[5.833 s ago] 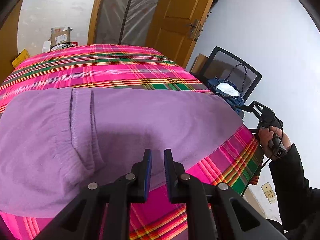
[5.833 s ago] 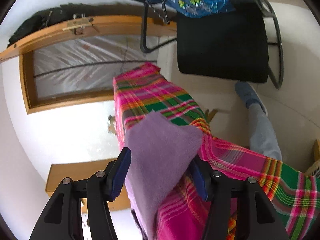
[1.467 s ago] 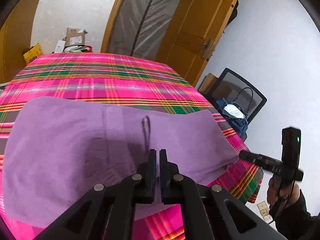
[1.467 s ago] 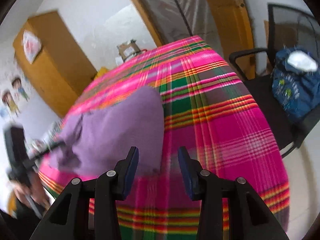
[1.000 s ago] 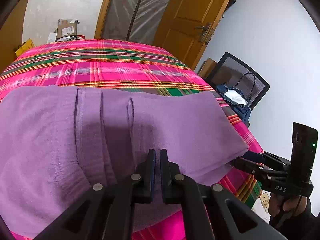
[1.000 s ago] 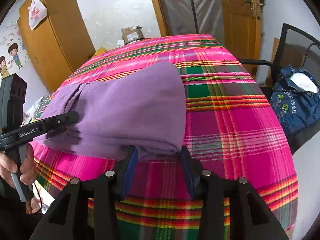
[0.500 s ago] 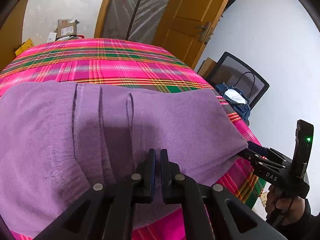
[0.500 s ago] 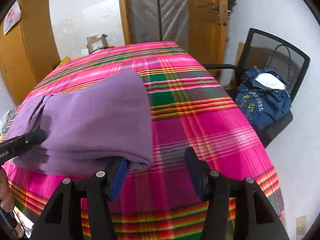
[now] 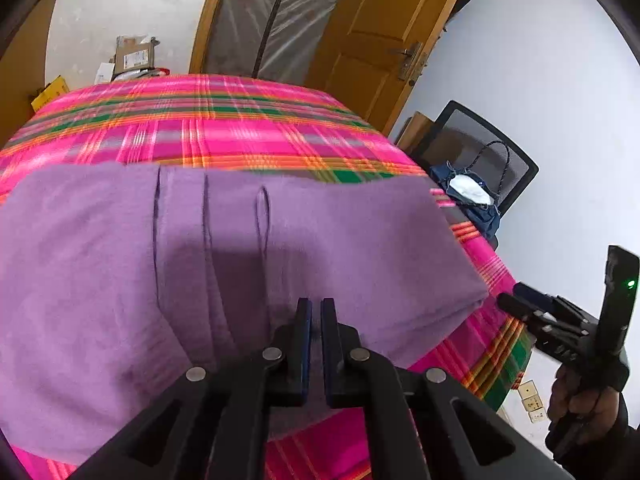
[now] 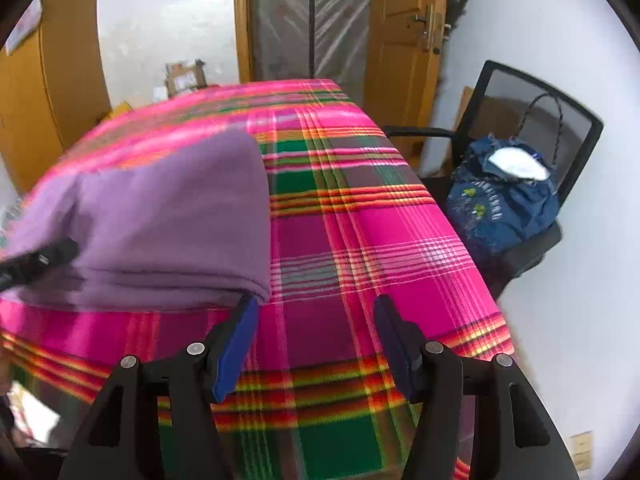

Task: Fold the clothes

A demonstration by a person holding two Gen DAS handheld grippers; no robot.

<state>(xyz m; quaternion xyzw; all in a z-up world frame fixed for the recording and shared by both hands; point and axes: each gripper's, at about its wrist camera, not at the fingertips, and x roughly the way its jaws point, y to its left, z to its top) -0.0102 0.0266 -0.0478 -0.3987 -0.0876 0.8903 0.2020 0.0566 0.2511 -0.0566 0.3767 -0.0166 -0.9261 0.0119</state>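
My left tool [image 9: 313, 312] stays clenched over the purple garment [image 9: 248, 264] on the plaid desk [image 10: 360, 240]; my right tool [image 10: 316, 312] is opening, nothing between its jaws.

No legible text; print on blue bag [image 10: 500, 208] too blurred to read.

Black tongs [image 10: 316, 332], blue pads [image 10: 236, 344], silver screws, dark sleeve [image 9: 624, 436].
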